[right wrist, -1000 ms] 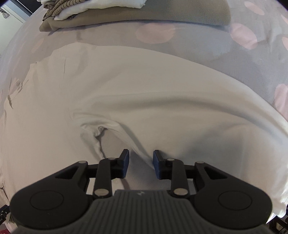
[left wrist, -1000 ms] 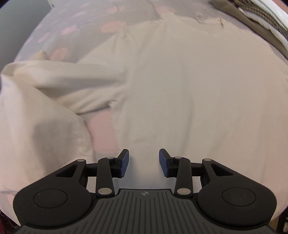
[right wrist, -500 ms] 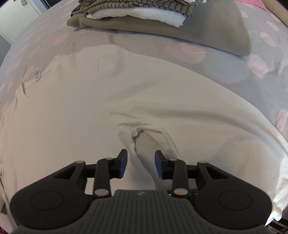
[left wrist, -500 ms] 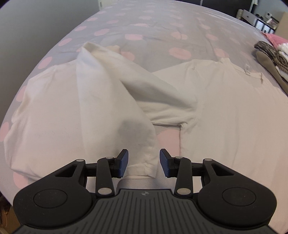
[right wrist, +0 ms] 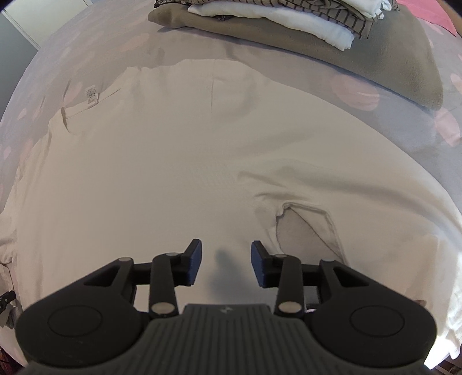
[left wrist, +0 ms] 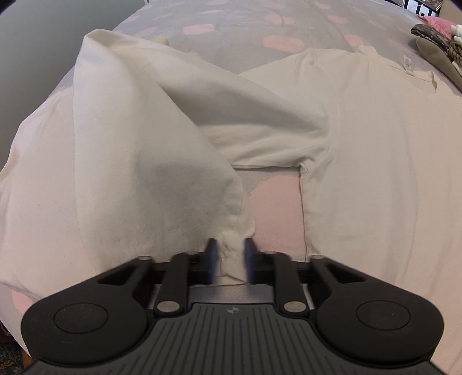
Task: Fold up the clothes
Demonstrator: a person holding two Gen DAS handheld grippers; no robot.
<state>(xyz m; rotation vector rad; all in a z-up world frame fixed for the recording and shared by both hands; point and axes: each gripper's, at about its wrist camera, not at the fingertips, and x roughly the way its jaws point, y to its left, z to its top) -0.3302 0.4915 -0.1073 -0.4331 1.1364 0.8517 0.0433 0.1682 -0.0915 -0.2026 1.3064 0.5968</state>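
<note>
Bedspread (left wrist: 277, 207); sleeve (left wrist: 231, 253) between closing fingers (left wrist: 212, 253).

Place: home bedroom
Surface: bed (left wrist: 231, 37) under a grey sheet with pink dots
Far edge: stack of folded clothes (right wrist: 303, 31)
Spread out: cream shirt (right wrist: 161, 173)

A bed (left wrist: 236, 54) fills both views, covered by a grey sheet (right wrist: 288, 66) printed with pink spots. A plain grey wall (left wrist: 31, 57) stands at the far left in the left wrist view. In the right wrist view a pale door or panel (right wrist: 26, 17) shows far left. Light is soft and even.
</note>
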